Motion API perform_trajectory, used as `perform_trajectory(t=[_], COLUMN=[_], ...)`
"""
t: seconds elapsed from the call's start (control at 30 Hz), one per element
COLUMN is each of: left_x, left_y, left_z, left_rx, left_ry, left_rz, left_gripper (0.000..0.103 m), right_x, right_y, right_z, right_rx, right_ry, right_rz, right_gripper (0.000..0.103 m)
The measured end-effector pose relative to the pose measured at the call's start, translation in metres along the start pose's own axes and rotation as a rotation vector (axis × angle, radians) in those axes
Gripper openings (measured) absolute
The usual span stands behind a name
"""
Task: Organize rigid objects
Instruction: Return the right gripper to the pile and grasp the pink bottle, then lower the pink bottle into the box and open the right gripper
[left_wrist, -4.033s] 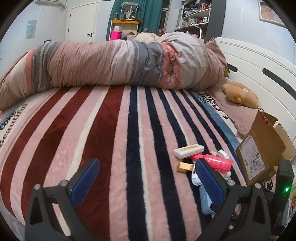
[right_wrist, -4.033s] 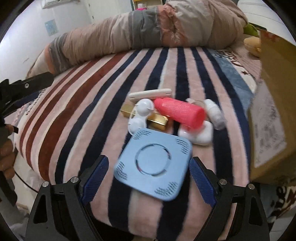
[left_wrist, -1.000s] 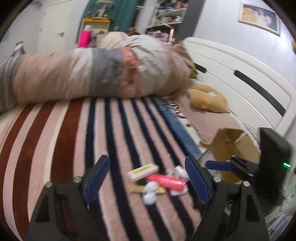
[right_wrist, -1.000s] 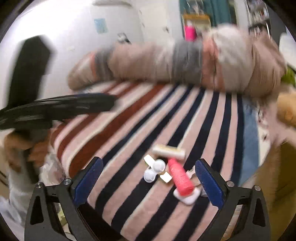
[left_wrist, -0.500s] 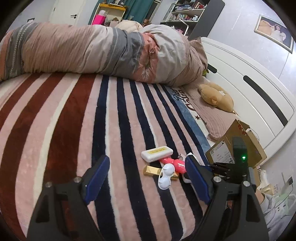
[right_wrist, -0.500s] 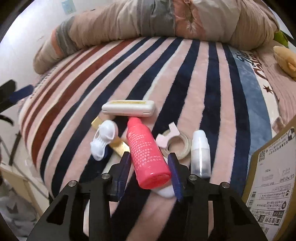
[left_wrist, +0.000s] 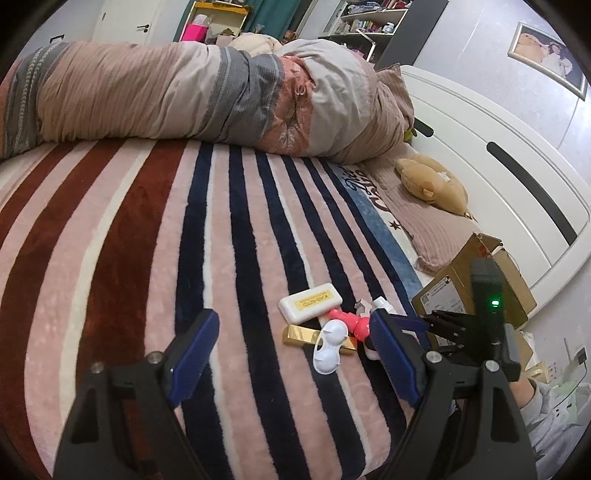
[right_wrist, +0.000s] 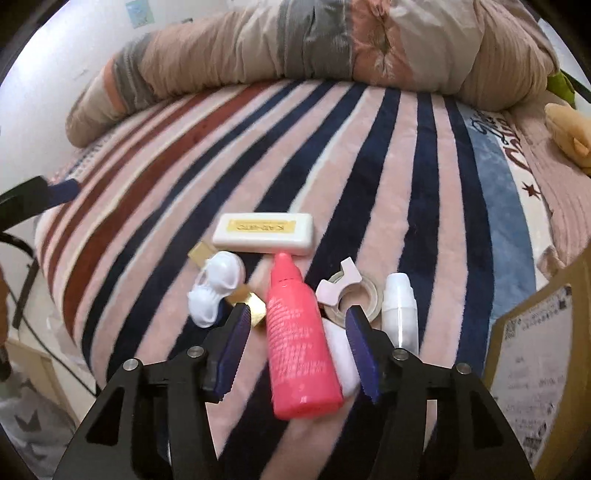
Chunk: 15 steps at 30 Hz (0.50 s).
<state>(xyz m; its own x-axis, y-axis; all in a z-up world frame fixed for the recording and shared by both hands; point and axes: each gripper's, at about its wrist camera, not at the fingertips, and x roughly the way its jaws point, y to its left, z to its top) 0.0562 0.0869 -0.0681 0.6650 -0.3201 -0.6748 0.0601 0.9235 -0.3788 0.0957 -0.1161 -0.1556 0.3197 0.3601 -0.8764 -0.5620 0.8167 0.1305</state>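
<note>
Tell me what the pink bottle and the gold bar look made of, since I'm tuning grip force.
The pink bottle looks like smooth, semi-glossy plastic: uniform colour, moulded nozzle, white print. The gold bar has a mirror-like foil or metallic finish, with bright reflections; solid metal or wrapped card cannot be told. Both seem rigid.

Pink bottle (right_wrist: 301, 345) lies cap-away on the striped blanket (right_wrist: 369, 177), apparently atop a white case (right_wrist: 341, 354), white box (right_wrist: 264, 233) just beyond.

The gold bar (right_wrist: 248, 302) lies mostly hidden under the white clip (right_wrist: 218, 286). The cardboard box (right_wrist: 535, 369) is cut off by the right wrist view's edge, its label print blurred.
</note>
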Motion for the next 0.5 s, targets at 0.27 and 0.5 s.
perform_trajectory(t=[0.27, 0.5], left_x=[0.008, 0.000], left_y=[-0.005, -0.035], left_z=[-0.008, -0.005], left_rx=[0.009, 0.021], left_ry=[0.034, 0.030], left_rz=[-0.081, -0.293], left_gripper=[0.081, 0.081], right_x=[-0.020, -0.076], right_y=[0.016, 0.049], right_z=[-0.012, -0.013], right_rx=[-0.050, -0.098], right_ry=[-0.061, -0.213], right_rz=[-0.058, 0.113], right_gripper=[0.027, 0.027])
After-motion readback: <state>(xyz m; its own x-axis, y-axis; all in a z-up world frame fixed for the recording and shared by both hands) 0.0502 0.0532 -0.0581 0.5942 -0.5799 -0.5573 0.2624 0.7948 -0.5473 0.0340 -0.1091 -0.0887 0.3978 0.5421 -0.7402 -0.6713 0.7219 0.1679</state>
